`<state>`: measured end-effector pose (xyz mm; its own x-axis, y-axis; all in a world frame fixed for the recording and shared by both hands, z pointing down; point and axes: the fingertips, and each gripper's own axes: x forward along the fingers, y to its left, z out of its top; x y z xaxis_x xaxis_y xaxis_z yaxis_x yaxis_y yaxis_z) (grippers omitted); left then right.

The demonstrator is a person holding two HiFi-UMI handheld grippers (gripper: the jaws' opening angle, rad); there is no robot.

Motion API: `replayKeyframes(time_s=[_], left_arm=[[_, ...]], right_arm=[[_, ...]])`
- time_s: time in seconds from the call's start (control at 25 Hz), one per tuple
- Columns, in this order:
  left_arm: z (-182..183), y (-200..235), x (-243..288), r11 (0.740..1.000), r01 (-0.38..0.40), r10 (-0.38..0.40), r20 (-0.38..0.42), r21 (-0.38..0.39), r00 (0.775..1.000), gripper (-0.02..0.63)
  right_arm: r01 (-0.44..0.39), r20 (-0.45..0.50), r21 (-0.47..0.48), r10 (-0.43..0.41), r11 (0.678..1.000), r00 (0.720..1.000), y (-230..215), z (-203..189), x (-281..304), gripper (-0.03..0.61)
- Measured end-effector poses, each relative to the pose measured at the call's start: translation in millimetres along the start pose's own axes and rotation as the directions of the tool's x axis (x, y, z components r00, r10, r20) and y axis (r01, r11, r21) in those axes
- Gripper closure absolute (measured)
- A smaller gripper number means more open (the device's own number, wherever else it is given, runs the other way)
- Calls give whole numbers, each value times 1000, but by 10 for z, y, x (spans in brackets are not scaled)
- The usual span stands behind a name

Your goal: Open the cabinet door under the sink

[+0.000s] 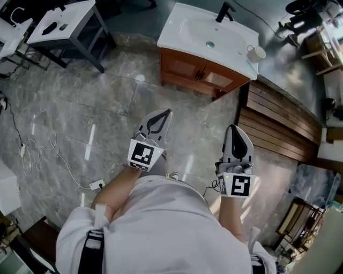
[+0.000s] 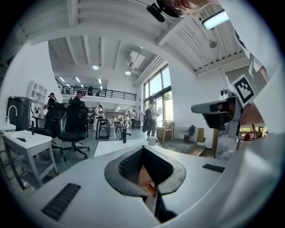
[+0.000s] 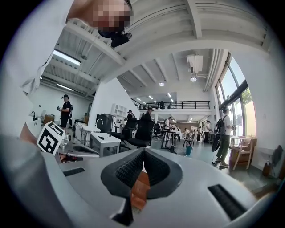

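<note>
A white sink (image 1: 209,32) with a black faucet (image 1: 225,10) tops a wooden cabinet (image 1: 199,72) at the upper middle of the head view. Its two doors (image 1: 185,67) are closed. Both grippers are held out over the grey floor, pointing at the cabinet and well short of it. My left gripper (image 1: 168,112) has its jaws together and holds nothing. My right gripper (image 1: 233,128) is to its right, jaws also together and empty. In the left gripper view the tips (image 2: 143,147) meet, with orange-brown cabinet wood (image 2: 144,180) showing in the gap behind them. The right gripper view shows the same: tips (image 3: 143,150) together, wood (image 3: 139,189) behind.
A cup (image 1: 256,52) stands on the sink's right corner. A dark wooden platform (image 1: 278,126) lies right of the cabinet. A white table (image 1: 59,21) stands at the upper left. A cable and power strip (image 1: 96,185) lie on the floor to my left. Several people stand far off.
</note>
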<state>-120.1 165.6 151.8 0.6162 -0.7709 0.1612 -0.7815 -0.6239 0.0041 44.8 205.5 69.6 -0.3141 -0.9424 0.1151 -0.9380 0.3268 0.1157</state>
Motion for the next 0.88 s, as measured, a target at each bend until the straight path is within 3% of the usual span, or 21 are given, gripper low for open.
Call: replayKeyframes(time_s=[0.28,0.48,0.64,0.76,0.88], left_arm=[[151,394,655,997,79,-79,13,5,997,603],[197,299,1009,992,123,-123,14,-15,992,604],[207,93,1264,988,152,-152,7,-13,988,604],[298,-20,1471,991,133,-133,25,-6,991,603],[456,-2,1597,998,62,-62,62,-10,996,604]], right_arm=[[85,-2,-15,-85,996,996,-246,169,445,546],[166,-16,13,-166,986,986,-534,136,429,546],[175,-12,20,-175,984,985,-807,54,426,546],[148,10,21,-149,989,989,-1039,25,504,546],[107,29,14,-108,994,994,-1242,76,631,546]])
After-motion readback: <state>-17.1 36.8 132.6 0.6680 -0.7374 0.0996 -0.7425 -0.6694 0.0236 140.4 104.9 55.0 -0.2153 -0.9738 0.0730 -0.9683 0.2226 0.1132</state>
